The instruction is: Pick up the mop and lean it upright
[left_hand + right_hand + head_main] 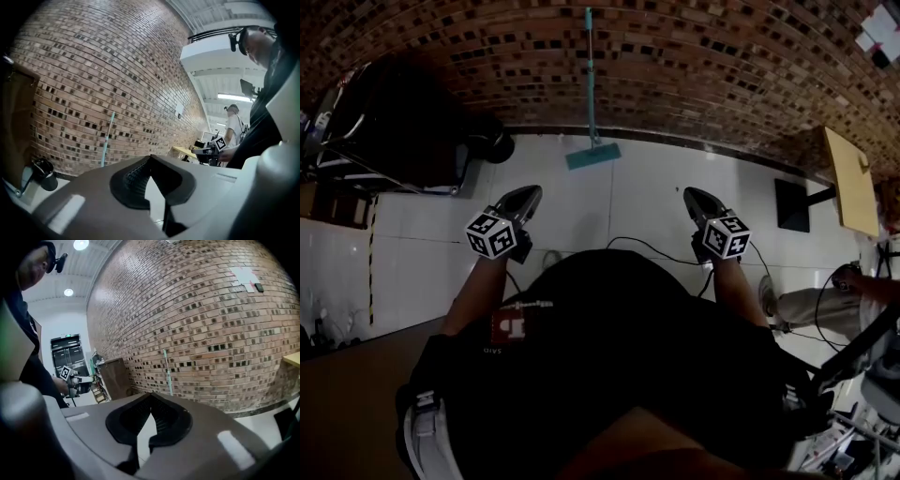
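Note:
The mop [591, 103] stands upright against the brick wall ahead, its teal head [592, 157] resting on the white floor tiles. Its thin teal handle also shows against the bricks as the mop [107, 140] in the left gripper view and the mop [167, 373] in the right gripper view. My left gripper [530, 195] and right gripper [694, 197] hover side by side near my body, well short of the mop. The left gripper [150, 157] is shut with nothing held. The right gripper [150, 394] is shut and empty too.
A dark bulky object [412, 122] sits at the left by the wall, with a black bin [42, 171] near it. A wooden table [848, 178] and its black base [792, 204] stand at the right. A person's leg [825, 305] and floor cables [647, 246] lie close by.

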Available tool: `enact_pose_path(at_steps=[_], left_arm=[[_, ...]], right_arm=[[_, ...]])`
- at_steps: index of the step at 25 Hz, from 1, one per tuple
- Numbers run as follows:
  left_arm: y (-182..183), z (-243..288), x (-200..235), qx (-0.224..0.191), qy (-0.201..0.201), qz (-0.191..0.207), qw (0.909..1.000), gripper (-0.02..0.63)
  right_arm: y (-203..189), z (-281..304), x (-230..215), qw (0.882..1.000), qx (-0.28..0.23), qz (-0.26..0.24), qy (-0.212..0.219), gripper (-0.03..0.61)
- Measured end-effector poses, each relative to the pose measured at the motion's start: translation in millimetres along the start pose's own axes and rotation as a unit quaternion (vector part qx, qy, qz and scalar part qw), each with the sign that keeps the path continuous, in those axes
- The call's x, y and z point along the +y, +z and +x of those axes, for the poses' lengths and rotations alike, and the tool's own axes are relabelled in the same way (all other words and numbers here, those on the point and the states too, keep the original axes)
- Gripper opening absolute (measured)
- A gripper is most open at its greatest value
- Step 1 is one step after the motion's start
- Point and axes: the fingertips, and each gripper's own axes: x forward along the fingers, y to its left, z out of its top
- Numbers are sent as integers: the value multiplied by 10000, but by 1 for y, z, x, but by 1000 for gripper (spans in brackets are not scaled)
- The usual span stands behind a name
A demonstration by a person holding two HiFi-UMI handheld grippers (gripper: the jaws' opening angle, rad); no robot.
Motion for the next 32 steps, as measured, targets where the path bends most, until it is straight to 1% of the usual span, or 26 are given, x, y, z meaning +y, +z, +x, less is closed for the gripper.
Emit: enact_pose_path(at_steps=[3,6,10,13,16,19,22,26,32], left_arm=[[2,-7,26,27,27,-55,10000,-2],[11,-11,61,38,-29,-48,10000,-2],[29,-16,109,119,-172,21,9998,-2],[48,-19,145,193,-296,98,9993,-2],[62,-22,171,265,-422,141,9987,-2],[71,-20,191,251,-447,81,9987,-2],[74,-12,199,232,-444,53,9987,-2],[73,7,199,254,-414,35,9988,-2],[84,42,194,70,-40,-7,10000,-2]], right_arm=[[7,25,10,10000,23,-12,15,15],[21,61,25,10000,-33,-39,-22,14],[39,103,53,9998,-172,16,-60,15],[51,130,69,9993,-287,121,-189,14],[59,151,83,9989,-329,162,-290,14],[63,166,89,9988,-312,153,-332,15],[62,173,84,9989,-248,193,-359,14],[62,181,62,9989,-198,258,-328,14],[83,203,16,9999,-61,115,57,14]])
